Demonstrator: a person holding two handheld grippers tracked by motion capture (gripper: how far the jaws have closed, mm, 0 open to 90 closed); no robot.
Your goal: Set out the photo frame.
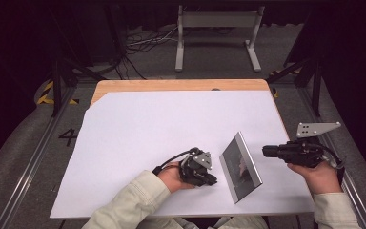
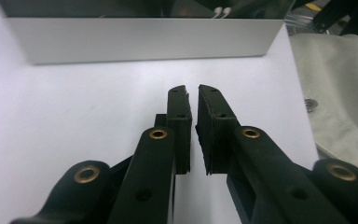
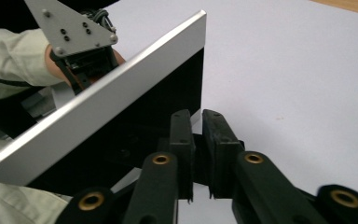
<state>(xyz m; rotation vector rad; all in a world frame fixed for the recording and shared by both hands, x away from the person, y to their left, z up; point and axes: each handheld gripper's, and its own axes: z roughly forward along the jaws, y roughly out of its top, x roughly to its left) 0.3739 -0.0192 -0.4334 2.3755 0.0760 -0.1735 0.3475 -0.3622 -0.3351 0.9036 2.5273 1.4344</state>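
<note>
Across the white-covered surface, the largest thing near the person's edge is a silver-framed panel with a dark glassy face, standing tilted on its lower long edge, unsupported by either tool. Its long axis runs from the near edge of the surface away from the person, so it stands as a wall between the two hands. The left tool lies just beside the panel's silver back, pointing at it, its jaws a narrow slit apart with nothing between them. The right tool sits a little farther off on the panel's dark side, also aimed at it, jaws barely parted and empty. The left hand looks nearer, so it would likely meet the frame first.
</note>
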